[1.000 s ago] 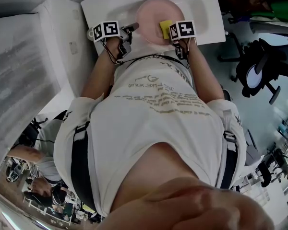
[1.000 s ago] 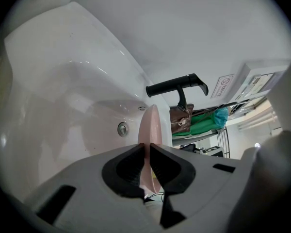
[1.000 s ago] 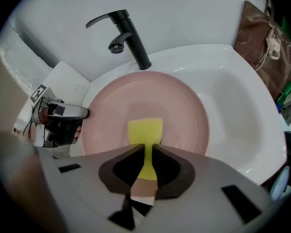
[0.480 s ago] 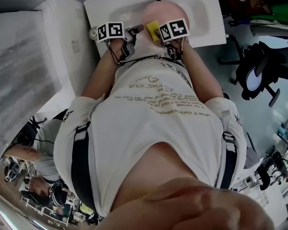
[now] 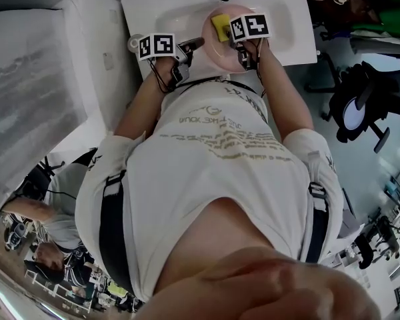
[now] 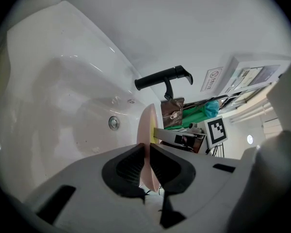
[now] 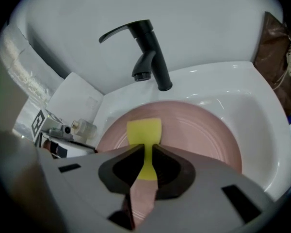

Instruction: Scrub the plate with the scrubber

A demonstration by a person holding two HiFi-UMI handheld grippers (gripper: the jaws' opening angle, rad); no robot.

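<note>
Your left claw (image 6: 146,152) is clenched on the rim of the pink plate (image 7: 199,130), the jaws pinched tight against either face of its edge, so the plate stands tilted over the basin. Your right claw (image 7: 149,152) is clamped on the yellow scrubber (image 7: 144,132), squeezing it narrow at the middle, and the free end of the scrubber lies flat against the plate's face on the side nearer your left claw. The plate sits inside the white sink (image 7: 262,120), just below the black faucet (image 7: 148,52), whose spout reaches out above the plate's far rim. A small clear bottle (image 7: 82,127) stands on the sink's edge just beside your left claw. In the head view, a black office chair (image 5: 357,105) stands on the floor to your right, well apart from the sink.
</note>
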